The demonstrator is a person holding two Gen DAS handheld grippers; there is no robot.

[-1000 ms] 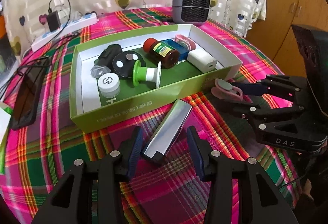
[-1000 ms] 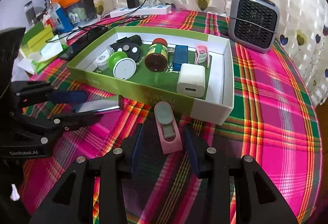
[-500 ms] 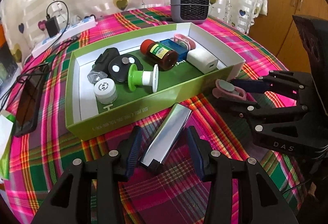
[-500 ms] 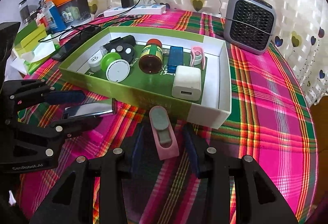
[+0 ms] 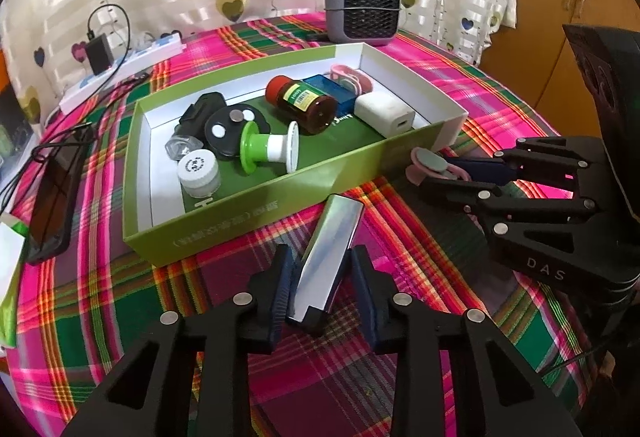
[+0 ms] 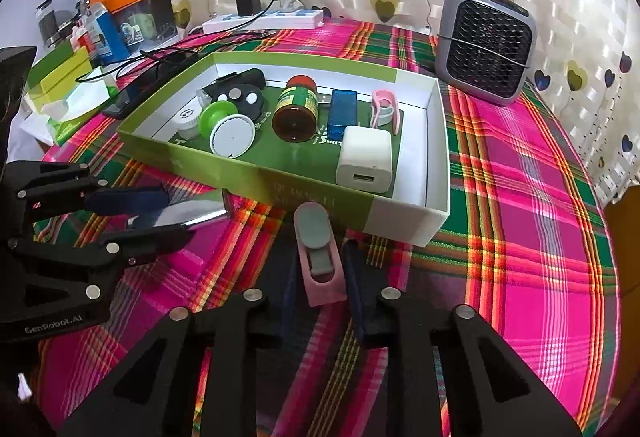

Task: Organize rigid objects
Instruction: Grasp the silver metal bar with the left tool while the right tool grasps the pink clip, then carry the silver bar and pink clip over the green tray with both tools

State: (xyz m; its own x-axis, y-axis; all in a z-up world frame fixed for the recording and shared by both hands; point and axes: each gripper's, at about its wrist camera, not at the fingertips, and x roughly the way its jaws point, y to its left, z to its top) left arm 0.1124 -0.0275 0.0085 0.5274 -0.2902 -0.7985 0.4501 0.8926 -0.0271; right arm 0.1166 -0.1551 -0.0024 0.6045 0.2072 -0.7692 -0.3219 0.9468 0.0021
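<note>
A shiny metal bar point(image 5: 338, 225) lies on the plaid cloth just in front of the green box point(image 5: 260, 205). My left gripper point(image 5: 320, 252) straddles its near end, jaws closing, and both blue pads touch its sides. From the right wrist view, the bar point(image 6: 200, 211) pokes out of the left gripper point(image 6: 178, 215). A pink and grey clip point(image 6: 316, 237) lies by the box's near right corner. My right gripper point(image 6: 320, 261) has its jaws closing on the clip, pads against both flanks. The left wrist view has that clip point(image 5: 430, 161) in the right gripper point(image 5: 434, 173).
Inside the box point(image 6: 438, 157) lie a brown bottle point(image 6: 298, 109), a white charger point(image 6: 364, 159), a blue case point(image 6: 343, 109), another pink clip point(image 6: 384, 105), a green spool point(image 6: 224, 127) and other small items. A grey heater point(image 6: 486, 47) stands behind; a power strip point(image 6: 264, 21) and phone point(image 5: 52, 197) lie to the left.
Both grippers narrowed their jaws: the left from wide apart onto the metal bar, the right onto the pink clip. Neither hand shifted, and both objects still rest on the cloth.
</note>
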